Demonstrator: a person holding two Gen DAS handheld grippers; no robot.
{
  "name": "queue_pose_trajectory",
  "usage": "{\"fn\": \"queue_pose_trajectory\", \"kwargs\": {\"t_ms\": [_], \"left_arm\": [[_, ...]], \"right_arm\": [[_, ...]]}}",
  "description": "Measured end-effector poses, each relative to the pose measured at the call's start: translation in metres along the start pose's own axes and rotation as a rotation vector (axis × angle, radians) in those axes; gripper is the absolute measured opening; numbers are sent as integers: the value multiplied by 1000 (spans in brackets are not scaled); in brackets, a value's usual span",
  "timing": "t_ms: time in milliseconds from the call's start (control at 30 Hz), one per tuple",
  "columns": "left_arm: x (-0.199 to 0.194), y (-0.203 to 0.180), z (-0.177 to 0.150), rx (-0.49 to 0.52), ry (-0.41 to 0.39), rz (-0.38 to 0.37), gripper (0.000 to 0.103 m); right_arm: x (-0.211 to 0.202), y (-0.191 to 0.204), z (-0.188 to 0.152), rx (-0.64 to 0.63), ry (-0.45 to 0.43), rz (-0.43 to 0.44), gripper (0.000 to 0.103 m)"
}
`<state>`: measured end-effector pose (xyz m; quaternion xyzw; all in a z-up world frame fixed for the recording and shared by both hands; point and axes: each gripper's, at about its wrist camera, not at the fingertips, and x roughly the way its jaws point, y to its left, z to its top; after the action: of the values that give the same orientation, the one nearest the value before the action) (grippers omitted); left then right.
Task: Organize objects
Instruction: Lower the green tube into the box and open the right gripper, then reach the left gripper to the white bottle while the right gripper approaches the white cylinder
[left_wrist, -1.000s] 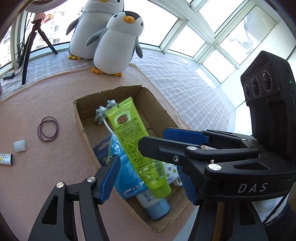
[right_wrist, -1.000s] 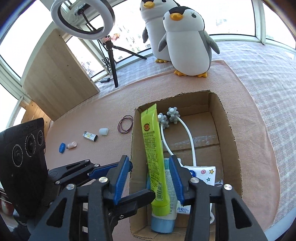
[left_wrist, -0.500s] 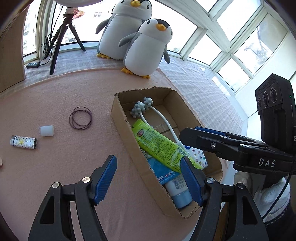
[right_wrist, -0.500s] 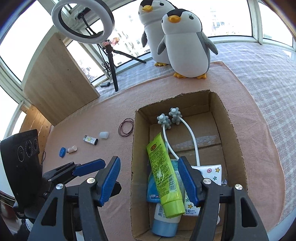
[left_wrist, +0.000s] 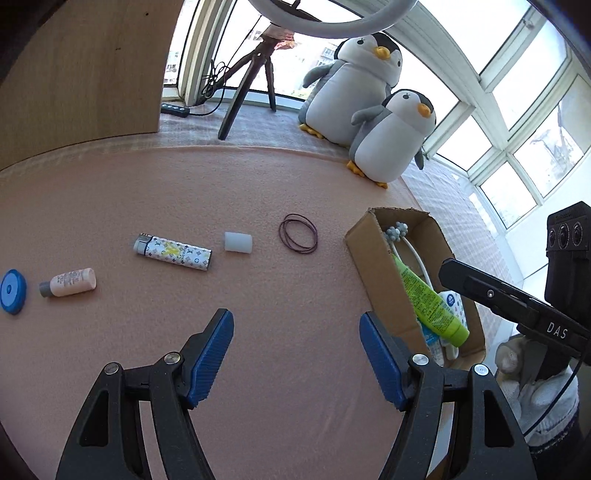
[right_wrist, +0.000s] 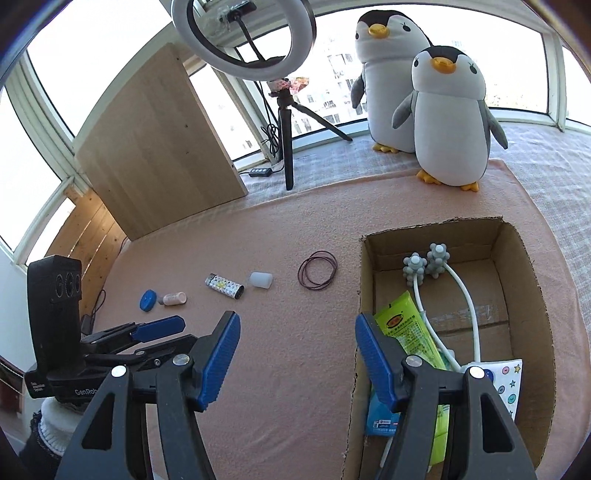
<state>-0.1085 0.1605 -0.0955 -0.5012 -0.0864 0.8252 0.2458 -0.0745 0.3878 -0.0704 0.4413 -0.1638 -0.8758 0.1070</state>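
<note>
While both tools hang empty with their jaws apart, the left gripper (left_wrist: 296, 354) faces the pink mat (left_wrist: 258, 184) and the right gripper (right_wrist: 293, 356) sits at the near left wall of the cardboard box (right_wrist: 532, 280). Inside the box lie a green tube (right_wrist: 410, 336), a white massager (right_wrist: 432, 266) and some packets. Left out on the mat, in a loose row, are a patterned lighter (left_wrist: 173, 253), a small white cap (left_wrist: 238, 242), thin hair ties (left_wrist: 298, 238), a small pink bottle (left_wrist: 70, 282) and a blue lid (left_wrist: 13, 291). All look light. The lighter seems stiff and smooth, best pinched across its middle; it may slip. The hair ties are limp and flat, likely hardest to catch.
</note>
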Motion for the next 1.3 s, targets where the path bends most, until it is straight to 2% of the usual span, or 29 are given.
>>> {"fn": "queue_pose_trajectory", "kwargs": {"t_ms": [267, 467, 600, 700, 967, 1100, 1300], "left_arm": [[-48, 72, 26, -88, -83, 60, 74], [-85, 104, 65, -90, -151, 104, 74], [-93, 124, 85, -102, -166, 114, 74], [-82, 144, 85, -116, -135, 134, 74], [-21, 192, 59, -187, 19, 143, 73], [1, 212, 53, -230, 66, 145, 73], [20, 227, 48, -271, 112, 110, 73]], "right_arm": [[22, 35, 21, -22, 52, 50, 61], [36, 53, 54, -20, 62, 85, 61], [58, 58, 69, -28, 102, 102, 61], [82, 53, 69, 5, 147, 117, 61], [134, 33, 65, 82, 236, 108, 61], [152, 33, 68, 74, 259, 101, 61], [178, 36, 69, 67, 298, 98, 61]]}}
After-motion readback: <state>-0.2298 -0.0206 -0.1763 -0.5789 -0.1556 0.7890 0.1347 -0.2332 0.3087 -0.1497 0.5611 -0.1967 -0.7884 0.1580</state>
